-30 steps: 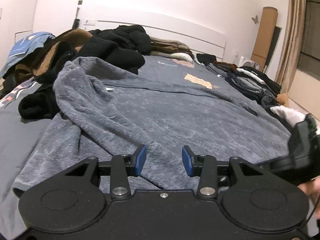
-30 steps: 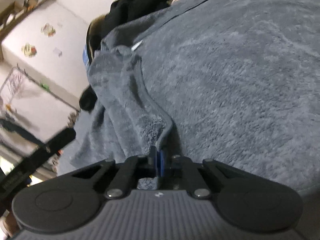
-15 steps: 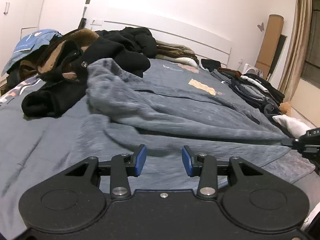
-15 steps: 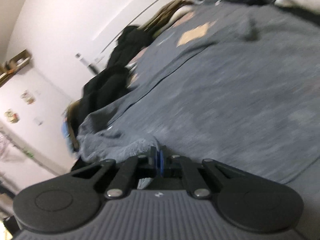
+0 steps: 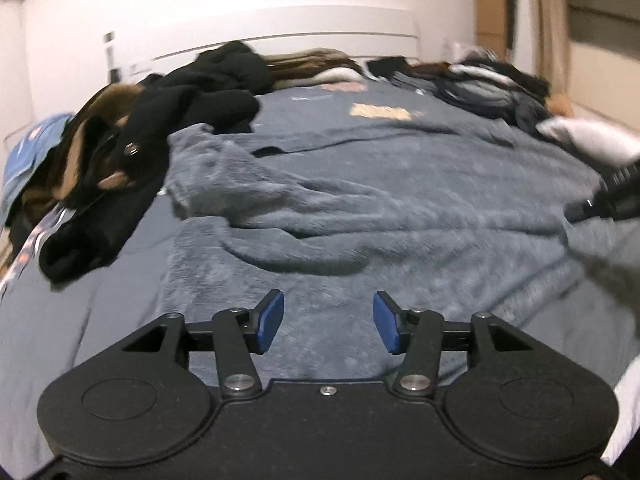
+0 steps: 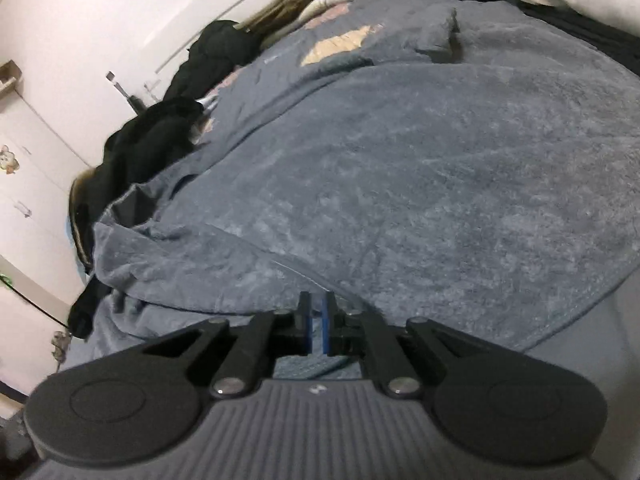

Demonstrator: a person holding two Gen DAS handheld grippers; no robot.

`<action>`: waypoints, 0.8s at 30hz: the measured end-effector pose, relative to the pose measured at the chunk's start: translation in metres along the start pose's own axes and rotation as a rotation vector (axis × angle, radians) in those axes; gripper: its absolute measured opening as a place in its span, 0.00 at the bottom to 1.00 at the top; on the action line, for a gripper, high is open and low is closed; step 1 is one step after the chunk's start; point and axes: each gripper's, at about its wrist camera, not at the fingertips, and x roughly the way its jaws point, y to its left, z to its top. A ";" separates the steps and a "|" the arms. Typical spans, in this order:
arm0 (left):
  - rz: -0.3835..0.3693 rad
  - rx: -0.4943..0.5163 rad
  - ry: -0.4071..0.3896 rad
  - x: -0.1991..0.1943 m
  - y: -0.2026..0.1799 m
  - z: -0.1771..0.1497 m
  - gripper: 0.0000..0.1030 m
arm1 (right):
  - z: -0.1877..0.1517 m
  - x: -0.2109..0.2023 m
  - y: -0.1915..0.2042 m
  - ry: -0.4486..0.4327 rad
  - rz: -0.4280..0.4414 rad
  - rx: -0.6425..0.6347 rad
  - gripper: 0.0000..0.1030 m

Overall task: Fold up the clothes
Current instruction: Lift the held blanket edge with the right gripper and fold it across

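A large grey fleece garment (image 5: 360, 208) lies spread across the bed, with a rumpled sleeve fold near its left side. My left gripper (image 5: 328, 322) hovers open over the garment's near hem, and nothing sits between its blue pads (image 5: 270, 316). My right gripper (image 6: 316, 328) is shut on a folded edge of the same fleece garment (image 6: 420, 168), with the pads nearly together and cloth bunched under them. In the left wrist view the right gripper (image 5: 612, 196) shows blurred at the garment's right edge.
A heap of black and brown clothes (image 5: 132, 148) lies at the bed's left side. Folded clothes (image 5: 480, 88) are stacked along the right. The white headboard (image 5: 288, 40) and wall stand behind. The bed is covered by a blue-grey sheet (image 5: 60, 320).
The right gripper has pulled the garment's edge over and down, so the raised fold is now flatter. The left gripper has stayed open and shifted its view a little.
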 end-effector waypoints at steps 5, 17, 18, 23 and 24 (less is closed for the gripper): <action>0.001 -0.001 0.004 0.002 -0.002 -0.002 0.49 | 0.002 -0.004 -0.005 -0.017 0.006 0.011 0.18; -0.022 0.003 0.011 0.006 -0.011 -0.001 0.52 | 0.001 0.018 0.004 -0.039 0.029 -0.103 0.56; -0.018 0.007 0.011 0.006 -0.012 -0.001 0.52 | 0.000 0.022 0.005 -0.028 0.025 -0.113 0.56; -0.018 0.003 0.016 0.007 -0.011 0.000 0.52 | -0.008 0.038 0.018 0.026 0.034 -0.145 0.52; -0.017 0.006 0.016 0.006 -0.011 -0.001 0.52 | -0.010 0.040 0.020 0.034 0.035 -0.152 0.39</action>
